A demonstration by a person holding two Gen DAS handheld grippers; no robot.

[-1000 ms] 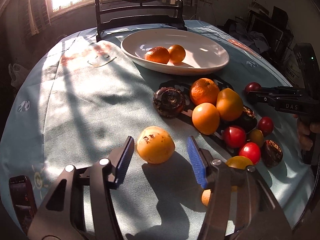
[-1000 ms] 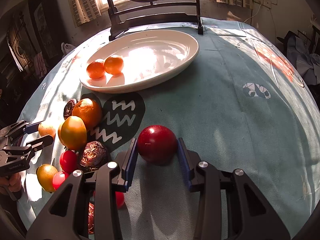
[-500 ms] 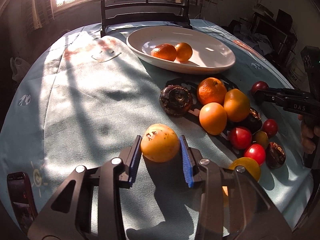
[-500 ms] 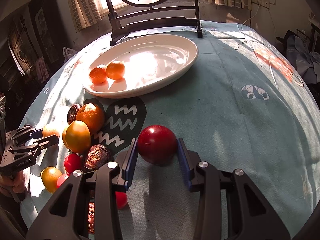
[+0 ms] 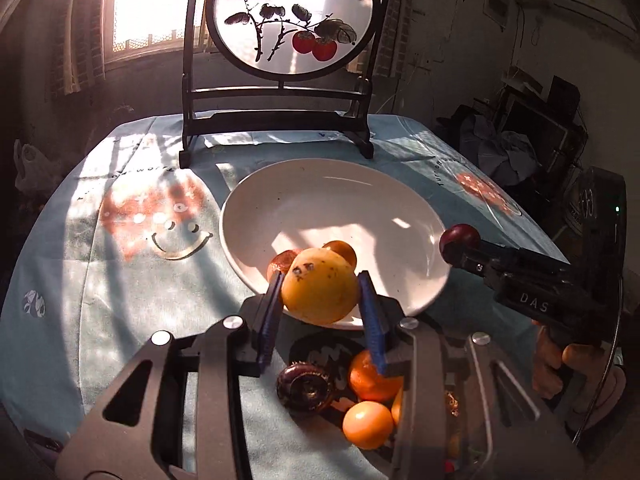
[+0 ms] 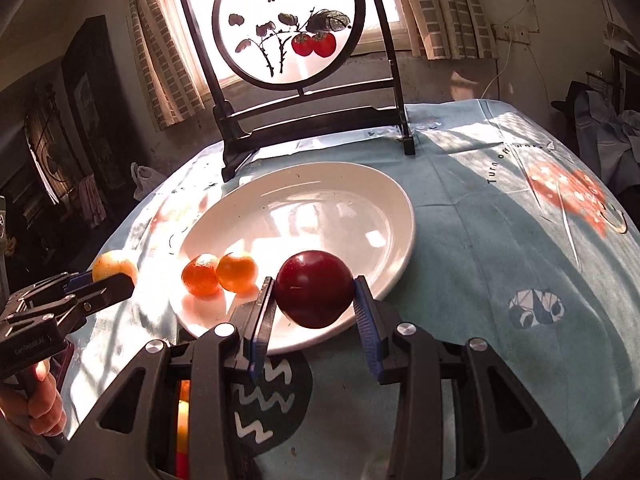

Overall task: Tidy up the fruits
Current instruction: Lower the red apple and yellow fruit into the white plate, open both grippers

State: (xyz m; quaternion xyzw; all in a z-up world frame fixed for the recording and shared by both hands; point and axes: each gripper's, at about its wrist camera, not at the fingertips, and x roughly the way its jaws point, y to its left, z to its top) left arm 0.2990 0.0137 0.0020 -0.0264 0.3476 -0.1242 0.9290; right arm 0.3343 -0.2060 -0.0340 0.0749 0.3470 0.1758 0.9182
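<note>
My left gripper (image 5: 320, 300) is shut on a yellow spotted fruit (image 5: 318, 286) and holds it in the air over the near rim of the white plate (image 5: 384, 200). My right gripper (image 6: 314, 312) is shut on a dark red fruit (image 6: 314, 294) and holds it above the plate's (image 6: 320, 184) near edge. Two small oranges (image 6: 218, 274) lie in the plate. In the left wrist view the right gripper (image 5: 460, 246) shows with the red fruit (image 5: 459, 236); in the right wrist view the left gripper (image 6: 104, 280) shows with the yellow fruit (image 6: 114, 268).
A round painted screen on a black stand (image 5: 294, 20) stands behind the plate. Below my left gripper lie a dark brown fruit (image 5: 306, 388) and oranges (image 5: 368, 424) on the blue tablecloth (image 5: 120, 280). Clutter (image 5: 520, 140) sits beyond the table's right edge.
Both grippers have lifted their fruits off the table and moved forward to the plate. The fruit pile now lies under and behind the left gripper.
</note>
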